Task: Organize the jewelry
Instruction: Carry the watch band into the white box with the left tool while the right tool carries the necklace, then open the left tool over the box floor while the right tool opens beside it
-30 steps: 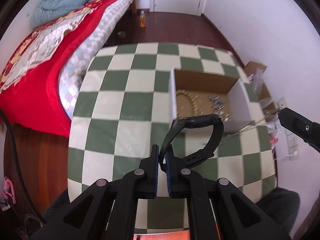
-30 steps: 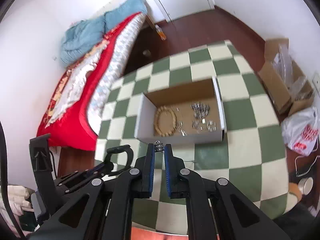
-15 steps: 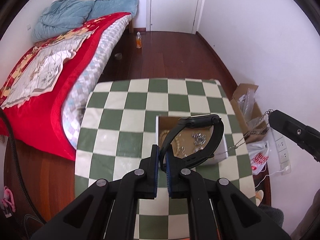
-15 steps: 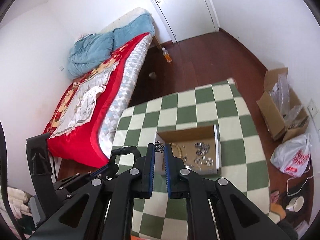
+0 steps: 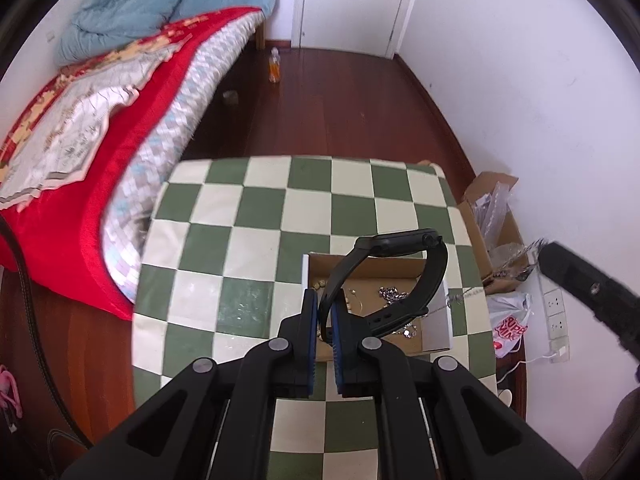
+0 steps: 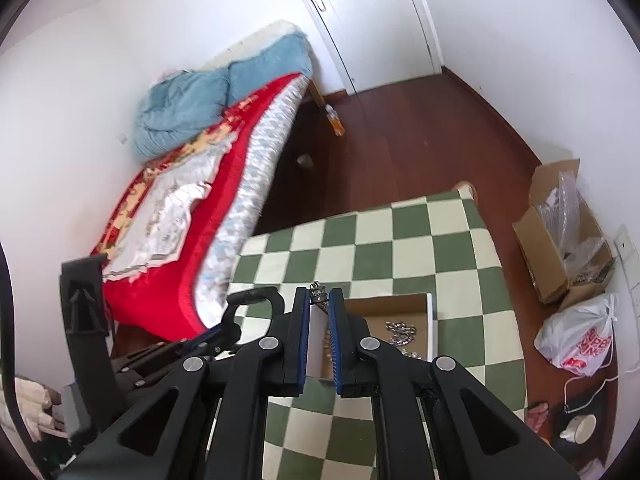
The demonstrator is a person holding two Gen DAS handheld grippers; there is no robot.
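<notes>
The left gripper pinches the strap of a black watch high above the table, and the right gripper, at its three o'clock, clamps a silver chain. Both seem mid-carry; next, each must lower toward the open cardboard box at twelve o'clock on the checkered table, where loose jewelry already crowds the floor. Beyond lie the bed at ten and a floor carton at two.

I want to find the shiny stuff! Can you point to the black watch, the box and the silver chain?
black watch (image 5: 394,238), left wrist view, on its face.
box (image 5: 372,268), left wrist view, on its inner back wall.
silver chain (image 6: 319,293), right wrist view, on the links between the gripper fingers.
</notes>
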